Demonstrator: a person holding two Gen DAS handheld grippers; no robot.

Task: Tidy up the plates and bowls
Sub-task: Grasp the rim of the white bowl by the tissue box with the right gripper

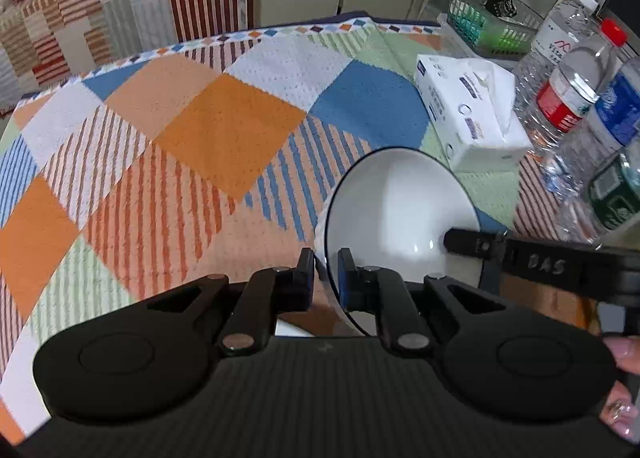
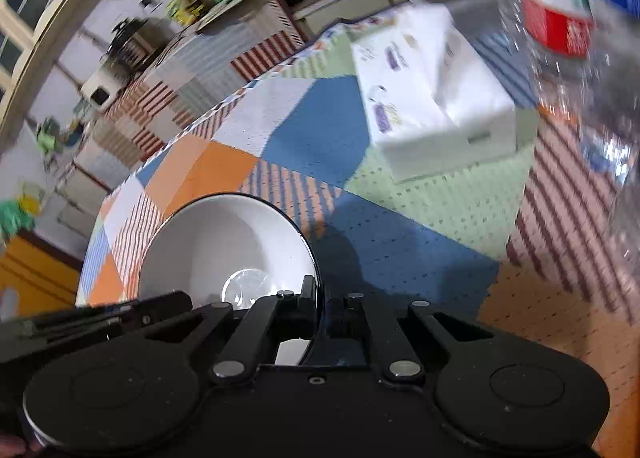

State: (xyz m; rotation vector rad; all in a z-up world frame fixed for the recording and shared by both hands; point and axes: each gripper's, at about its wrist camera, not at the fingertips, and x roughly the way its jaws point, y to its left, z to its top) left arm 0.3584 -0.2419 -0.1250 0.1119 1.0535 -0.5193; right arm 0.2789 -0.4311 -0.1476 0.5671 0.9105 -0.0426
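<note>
In the left wrist view, the left gripper [image 1: 325,270] has its jaws closed on the near rim of the white bowl [image 1: 396,202], above the bench [image 1: 224,130].

In the right wrist view, the right gripper [image 2: 320,298] seems to pinch the opposite rim; this view is blurred. If the hands pull unevenly, the smooth bowl may slip out and fall.

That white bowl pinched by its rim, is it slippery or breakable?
Probably both. The white bowl looks glazed and glossy, so its thin rim might slip between the pads. It appears ceramic: stiff, fairly heavy, likely to chip if dropped, though the tablecloth looks soft.
</note>
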